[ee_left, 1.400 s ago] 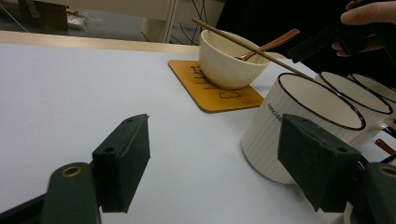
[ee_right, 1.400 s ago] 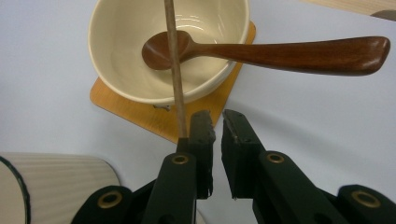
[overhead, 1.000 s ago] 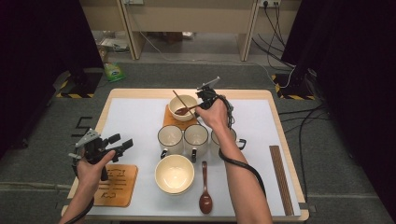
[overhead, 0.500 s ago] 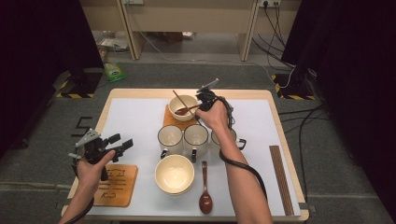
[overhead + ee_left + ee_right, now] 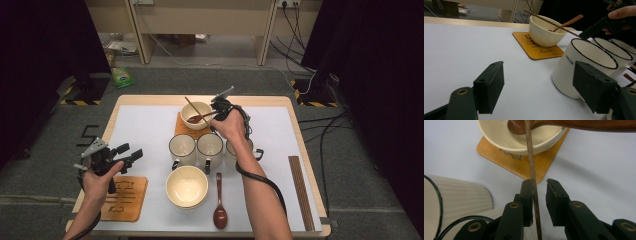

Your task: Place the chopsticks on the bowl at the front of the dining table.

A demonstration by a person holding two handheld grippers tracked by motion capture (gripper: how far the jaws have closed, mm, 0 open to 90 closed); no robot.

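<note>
Left gripper (image 5: pixel 131 154): held above the table's left edge, well left of the far bowl; in the left gripper view its jaws stand wide apart with nothing between them.
Near coaster (image 5: pixel 122 198): bare wooden square at the front left, well short of the far bowl and under the left hand.
Near bowl (image 5: pixel 187 186): cream, empty, at the front, well short of the far bowl.
Mugs (image 5: pixel 182 149): three in a row between the near bowl and the far bowl; the third is mostly hidden by the right arm.
Far coaster (image 5: pixel 187 130): wooden square under the far bowl.
Far bowl (image 5: pixel 196 115): cream, sitting on the far coaster at the back middle of the table.
Chopstick (image 5: pixel 531 165): leans on the far bowl's rim, one end up past the bowl, the other running down between the right gripper's jaws.
Far spoon (image 5: pixel 198 118): brown, head inside the far bowl, handle pointing right over the rim.
Near spoon (image 5: pixel 220 208): brown, flat on the table right of the near bowl, well short of the far bowl.
Right gripper (image 5: pixel 539 192): just right of the far bowl; jaws only narrowly apart around the chopstick, which lies against one jaw with a gap to the other.
Chopstick pair (image 5: pixel 301 192): flat near the right edge, well right of the far bowl.
</note>
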